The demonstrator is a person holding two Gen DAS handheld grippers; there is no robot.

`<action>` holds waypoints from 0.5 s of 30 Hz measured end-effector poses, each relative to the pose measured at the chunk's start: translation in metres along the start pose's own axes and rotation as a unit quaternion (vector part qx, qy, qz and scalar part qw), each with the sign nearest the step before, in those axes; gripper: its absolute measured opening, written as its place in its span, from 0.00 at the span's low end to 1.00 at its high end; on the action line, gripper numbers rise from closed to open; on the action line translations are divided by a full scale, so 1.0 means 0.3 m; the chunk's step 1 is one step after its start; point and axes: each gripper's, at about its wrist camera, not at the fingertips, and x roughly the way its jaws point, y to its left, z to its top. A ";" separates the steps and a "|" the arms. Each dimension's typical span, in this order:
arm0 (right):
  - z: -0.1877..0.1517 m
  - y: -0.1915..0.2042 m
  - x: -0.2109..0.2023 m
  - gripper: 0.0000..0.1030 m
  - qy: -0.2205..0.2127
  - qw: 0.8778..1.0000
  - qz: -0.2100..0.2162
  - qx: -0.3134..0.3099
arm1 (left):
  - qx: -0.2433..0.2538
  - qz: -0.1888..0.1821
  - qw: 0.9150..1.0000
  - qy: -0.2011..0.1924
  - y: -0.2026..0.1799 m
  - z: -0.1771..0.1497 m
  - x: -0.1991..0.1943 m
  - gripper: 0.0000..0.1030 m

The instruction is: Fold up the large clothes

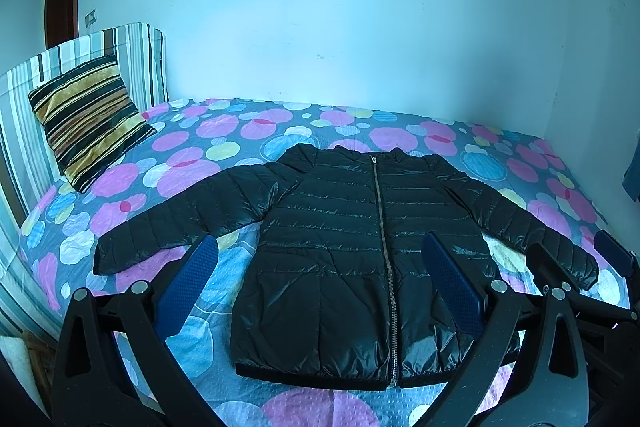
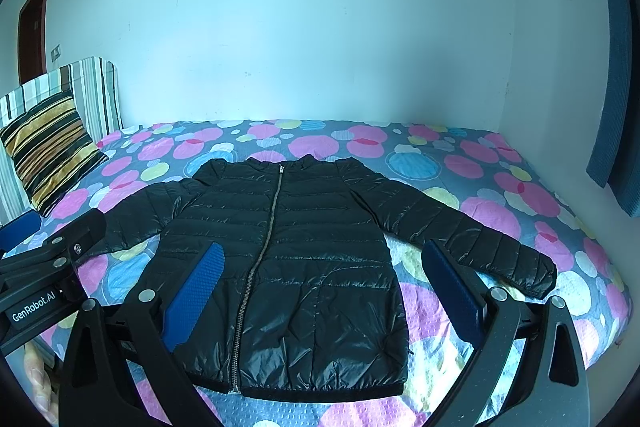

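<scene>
Jacket (image 1: 340,259), black puffer, lies flat on bedspread (image 1: 192,163), zip (image 1: 382,259) shut, front up, both sleeves spread out to the sides. My left gripper (image 1: 320,287) hovers above its lower half, blue pads (image 1: 188,283) wide apart, nothing btwn them. My right gripper (image 2: 320,287) same: fingers spread, empty, over hem area. Striped cushion (image 1: 88,123) leans on headboard (image 1: 136,59), well apart from jacket.
</scene>
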 end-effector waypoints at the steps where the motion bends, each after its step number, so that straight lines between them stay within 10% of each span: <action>1: 0.000 0.000 0.001 0.95 0.000 1.000 0.000 0.000 | 0.000 0.000 1.000 0.000 0.001 0.000 0.000 0.98; 15: 0.002 -0.001 0.008 0.95 0.003 1.000 0.000 0.000 | 0.000 -0.001 1.000 0.002 0.017 0.001 0.001 0.98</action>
